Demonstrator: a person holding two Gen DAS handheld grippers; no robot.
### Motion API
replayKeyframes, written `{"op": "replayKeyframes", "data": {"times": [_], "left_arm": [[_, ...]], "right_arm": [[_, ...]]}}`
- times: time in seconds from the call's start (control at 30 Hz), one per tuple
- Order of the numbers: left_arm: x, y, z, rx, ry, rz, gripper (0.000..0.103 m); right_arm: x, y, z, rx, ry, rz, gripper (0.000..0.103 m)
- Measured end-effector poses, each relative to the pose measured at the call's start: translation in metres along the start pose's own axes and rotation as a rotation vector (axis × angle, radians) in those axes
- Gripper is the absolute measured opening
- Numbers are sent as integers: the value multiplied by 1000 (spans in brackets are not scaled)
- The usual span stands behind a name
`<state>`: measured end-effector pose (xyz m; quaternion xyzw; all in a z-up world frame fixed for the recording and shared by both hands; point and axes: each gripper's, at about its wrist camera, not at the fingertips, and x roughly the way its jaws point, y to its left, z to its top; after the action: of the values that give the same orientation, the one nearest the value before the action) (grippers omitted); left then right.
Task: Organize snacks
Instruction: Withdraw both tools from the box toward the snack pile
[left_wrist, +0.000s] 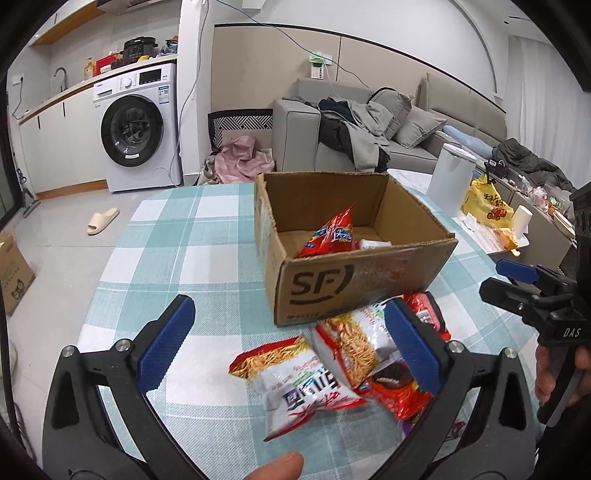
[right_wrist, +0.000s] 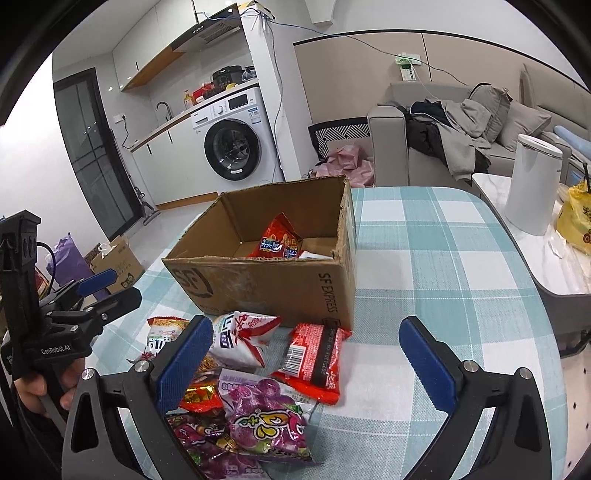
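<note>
An open cardboard SF box (left_wrist: 369, 280) (right_wrist: 266, 284) stands on the checked tablecloth with a red snack bag (left_wrist: 330, 232) (right_wrist: 277, 238) inside. Loose snack packets lie in front of it: a white-and-red noodle-snack bag (left_wrist: 299, 380) (right_wrist: 240, 336), a second one like it (left_wrist: 354, 343), a red packet (right_wrist: 314, 362) and a purple packet (right_wrist: 269, 417). My left gripper (left_wrist: 288, 347) is open above the white bags. My right gripper (right_wrist: 306, 354) is open over the red and purple packets. Each gripper also shows in the other's view, the right one (left_wrist: 524, 280) and the left one (right_wrist: 99, 288).
The round table (right_wrist: 443, 258) carries the box and packets. A side table at the right holds a white canister (right_wrist: 532, 184) and a yellow bag (left_wrist: 487, 203). A sofa (left_wrist: 369, 122) and a washing machine (left_wrist: 136, 125) stand behind. A cardboard box (left_wrist: 11, 273) sits on the floor.
</note>
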<state>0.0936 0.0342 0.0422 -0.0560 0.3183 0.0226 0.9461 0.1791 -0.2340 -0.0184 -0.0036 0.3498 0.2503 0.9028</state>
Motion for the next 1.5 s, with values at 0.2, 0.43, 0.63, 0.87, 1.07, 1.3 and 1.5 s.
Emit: {"op": "replayKeyframes", "data": {"times": [0.2, 0.43, 0.63, 0.87, 1.07, 1.3, 1.5], "left_arm": [[0, 5, -9, 1, 28, 13, 102], [8, 8, -15, -6, 71, 7, 102], [16, 7, -18, -4, 101, 3, 102], [32, 0, -25, 16, 157, -5, 102], [39, -3, -30, 28, 179, -10, 102], [47, -1, -33, 22, 208, -14, 102], [54, 0, -37, 14, 235, -22, 102]], "right_arm": [[8, -10, -7, 9, 51, -28, 102], [15, -15, -11, 5, 92, -42, 102], [29, -19, -17, 17, 136, -47, 102], [48, -24, -23, 39, 177, -39, 102], [61, -28, -24, 66, 197, -34, 102], [76, -30, -25, 84, 221, -42, 102], [86, -30, -28, 82, 239, -40, 102]]}}
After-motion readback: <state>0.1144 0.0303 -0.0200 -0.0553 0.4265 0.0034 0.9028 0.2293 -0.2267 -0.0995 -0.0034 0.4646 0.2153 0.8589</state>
